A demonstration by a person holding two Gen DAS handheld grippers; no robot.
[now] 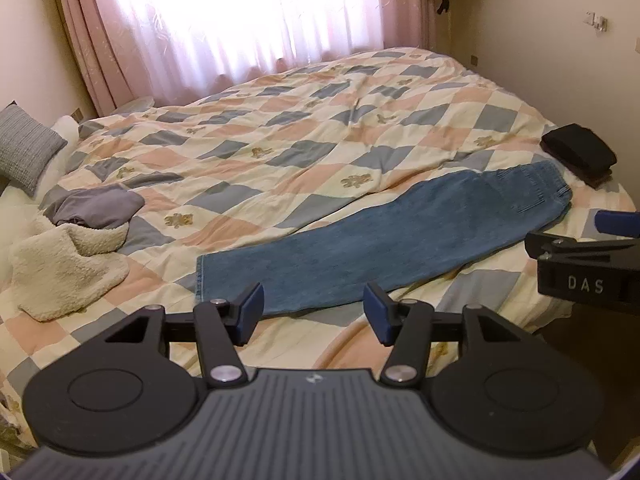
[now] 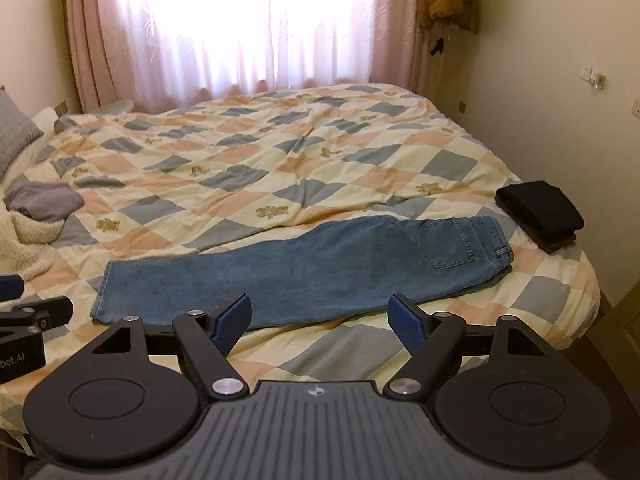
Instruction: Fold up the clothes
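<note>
Jeans (image 2: pixel 304 268) lie along the near edge of the bed (image 2: pixel 540 304), already doubled lengthwise with one leg on the other — hems to the left, waistband and back pocket to the right. Far left of them sits a loose heap: a cream fleece (image 1: pixel 68 268) with a grey garment (image 1: pixel 96 210) on top, both unfolded. The left gripper (image 1: pixel 314 312) hovers above the hem end, its jaws parted with nothing between them, released. The right gripper (image 2: pixel 320 322) hangs over the middle of the near edge, its jaws spread wider and equally empty. Further right, just past the waistband, a folded dark stack (image 2: pixel 540 212) rests near the bed's corner.

The step in hand appears to be the crosswise fold. To do it well, each gripper should probably take a corner of the same end — pinching both layers of denim together, not only the top one, so the legs stay aligned. The hems would then be carried low over the cloth toward the waistband and laid edge to edge. Denim is stiff and heavy, so a shallow bite may slip; a deeper grip at the hem seam would likely hold better. The quilt beneath is rumpled, and catching it along with the denim would drag the fold askew.
</note>
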